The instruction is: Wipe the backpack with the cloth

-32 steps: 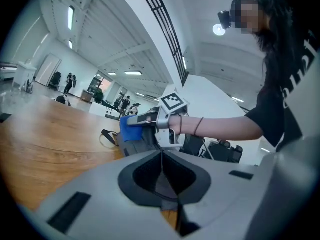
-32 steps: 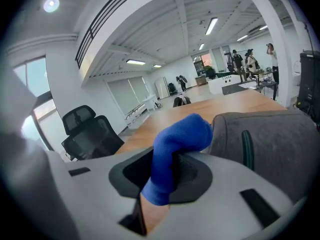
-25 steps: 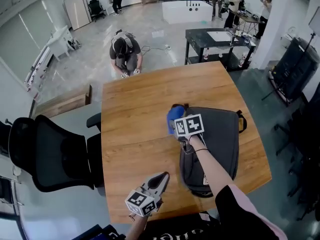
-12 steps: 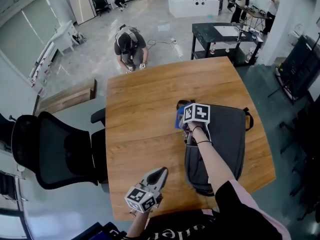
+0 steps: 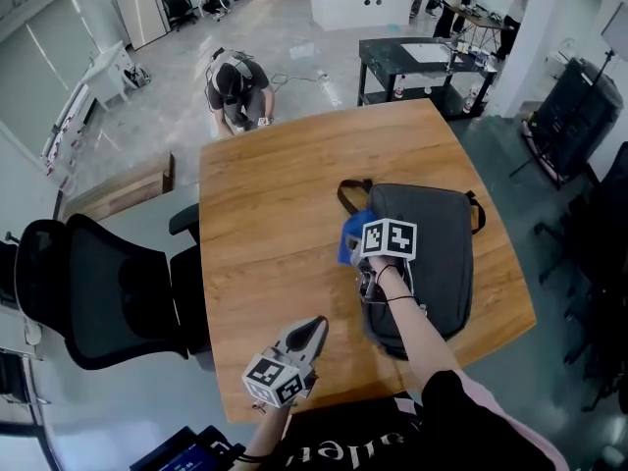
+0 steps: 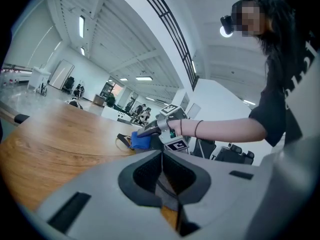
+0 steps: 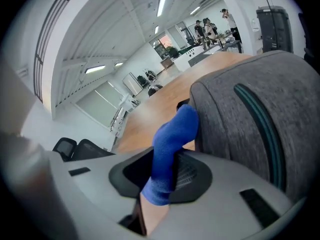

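A dark grey backpack point(image 5: 432, 253) lies flat on the right half of the wooden table point(image 5: 275, 214). My right gripper point(image 5: 355, 244) is shut on a blue cloth point(image 5: 351, 235) and presses it against the backpack's left edge. In the right gripper view the blue cloth point(image 7: 167, 149) sticks up from between the jaws beside the grey backpack point(image 7: 250, 129). My left gripper point(image 5: 312, 334) hovers over the table's near edge, shut with nothing in it. From the left gripper view, the cloth point(image 6: 140, 141) and the right gripper point(image 6: 150, 130) show across the table.
A black office chair point(image 5: 98, 302) stands at the table's left side. A person point(image 5: 234, 86) crouches on the floor beyond the far edge. A dark bench point(image 5: 432, 67) and several people stand farther back. Bare wood covers the table's left half.
The right gripper has slid the cloth along the backpack's left side, a little toward me. The head view has shifted. The left gripper has stayed near the front edge.
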`<act>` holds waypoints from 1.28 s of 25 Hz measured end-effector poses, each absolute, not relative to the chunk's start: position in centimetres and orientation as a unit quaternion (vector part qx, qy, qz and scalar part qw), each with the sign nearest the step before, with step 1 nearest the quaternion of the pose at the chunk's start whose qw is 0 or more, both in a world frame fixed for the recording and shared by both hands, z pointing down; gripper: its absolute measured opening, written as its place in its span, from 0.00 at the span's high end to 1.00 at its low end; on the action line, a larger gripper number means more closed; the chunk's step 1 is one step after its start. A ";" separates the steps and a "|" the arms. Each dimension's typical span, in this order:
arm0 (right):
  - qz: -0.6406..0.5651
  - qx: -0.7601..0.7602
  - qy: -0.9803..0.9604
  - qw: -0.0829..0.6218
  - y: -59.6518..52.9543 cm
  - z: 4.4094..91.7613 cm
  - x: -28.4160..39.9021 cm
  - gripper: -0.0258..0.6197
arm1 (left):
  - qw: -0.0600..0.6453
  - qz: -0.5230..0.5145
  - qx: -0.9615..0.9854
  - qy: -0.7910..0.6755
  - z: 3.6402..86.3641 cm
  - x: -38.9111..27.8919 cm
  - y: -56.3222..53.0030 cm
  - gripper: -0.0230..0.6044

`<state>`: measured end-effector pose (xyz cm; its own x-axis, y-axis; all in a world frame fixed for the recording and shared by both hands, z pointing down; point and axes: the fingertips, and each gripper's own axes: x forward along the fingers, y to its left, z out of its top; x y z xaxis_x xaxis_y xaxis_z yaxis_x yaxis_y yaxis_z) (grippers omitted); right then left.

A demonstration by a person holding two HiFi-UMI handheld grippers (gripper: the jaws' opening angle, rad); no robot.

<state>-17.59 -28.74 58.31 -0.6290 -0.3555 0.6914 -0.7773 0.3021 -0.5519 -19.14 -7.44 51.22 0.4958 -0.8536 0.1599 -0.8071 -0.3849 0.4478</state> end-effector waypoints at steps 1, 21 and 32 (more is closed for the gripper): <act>0.458 0.367 -0.777 0.229 -27.7 58.2 -17.5 0.82 | 0.240 -0.050 0.831 -0.499 51.2 -19.4 -7.0 0.95; 0.426 0.308 -0.807 0.268 -6.0 61.0 -14.4 0.82 | 0.258 -0.054 0.856 -0.445 53.0 -18.6 -3.6 0.95; 0.338 0.234 -0.847 0.338 0.1 62.1 -9.2 0.82 | 0.258 -0.055 0.878 -0.399 52.0 -15.8 -2.8 0.95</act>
